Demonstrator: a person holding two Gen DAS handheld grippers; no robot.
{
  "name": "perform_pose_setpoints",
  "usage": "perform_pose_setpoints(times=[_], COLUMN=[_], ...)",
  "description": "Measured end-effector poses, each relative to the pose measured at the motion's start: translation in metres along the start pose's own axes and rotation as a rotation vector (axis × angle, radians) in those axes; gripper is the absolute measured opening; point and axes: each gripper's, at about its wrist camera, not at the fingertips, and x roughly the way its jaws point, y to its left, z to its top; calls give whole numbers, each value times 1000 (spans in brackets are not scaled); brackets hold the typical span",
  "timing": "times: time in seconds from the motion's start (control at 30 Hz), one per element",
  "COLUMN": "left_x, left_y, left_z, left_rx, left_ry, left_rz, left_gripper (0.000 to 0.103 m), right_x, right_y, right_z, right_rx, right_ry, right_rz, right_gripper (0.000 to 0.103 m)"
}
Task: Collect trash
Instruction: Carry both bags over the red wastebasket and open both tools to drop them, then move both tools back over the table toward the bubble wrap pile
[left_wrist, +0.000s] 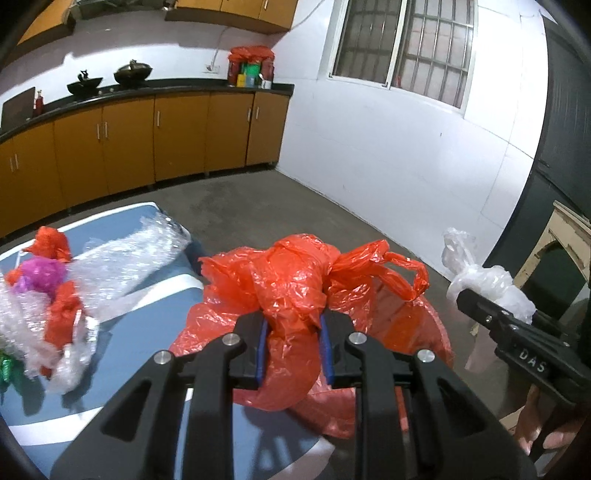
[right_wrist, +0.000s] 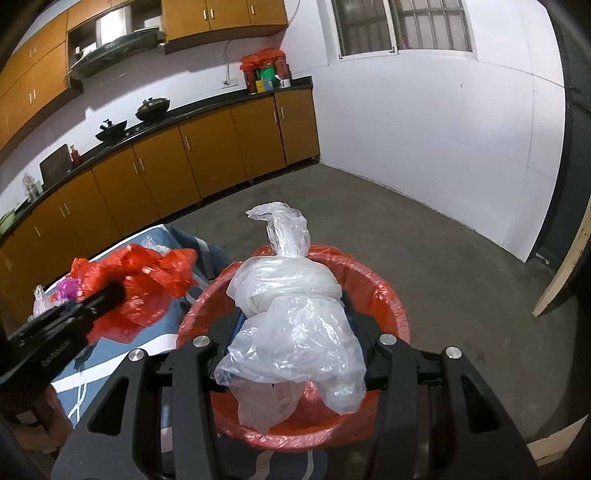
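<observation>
Left hand-held gripper (left_wrist: 290, 332) pinches a red bag (left_wrist: 295, 280), right hand-held gripper (right_wrist: 295, 332) a clear bag (right_wrist: 291, 321) (thin, slippery film) that may snag on release over the bin (right_wrist: 391, 295) at 12 o'clock.

Two matte black hand-held grippers, seen from their own wrist cameras.

The left gripper (left_wrist: 291, 343) is built from black angular linkage arms with elongated cut-outs, joined by round silver pivot screws; its jaws are lined with blue pads. The right gripper (right_wrist: 295, 332) shows the same black linkage and silver screws, with a strip of blue visible on its jaws. White letters "DAS" are printed on the right gripper's side in the left view. Bare skin of a hand (left_wrist: 535, 424) is seen beneath it.
</observation>
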Motion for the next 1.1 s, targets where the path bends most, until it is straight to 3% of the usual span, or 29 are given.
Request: perform_pose_setpoints(times=[0.53,0.7,0.93,1.1], left_x=[45,56,56,33], left_y=[-13,-16,1,27], left_z=[3,-1,-9,-16], left_rx=[15,17,-8,-33], left_ry=[49,72,89,55], left_rz=[-58,-63,-20,78], left_gripper=[25,41,54,68], right_x=[16,21,16,9], right_y=[-18,-25,-26,-18], right_z=[18,21,21,18], right_rx=[51,67,65,-8], right_ry=[-26,-32,-41,-82], right_rz=[9,20,2,-59], right_gripper=[50,71,80,88])
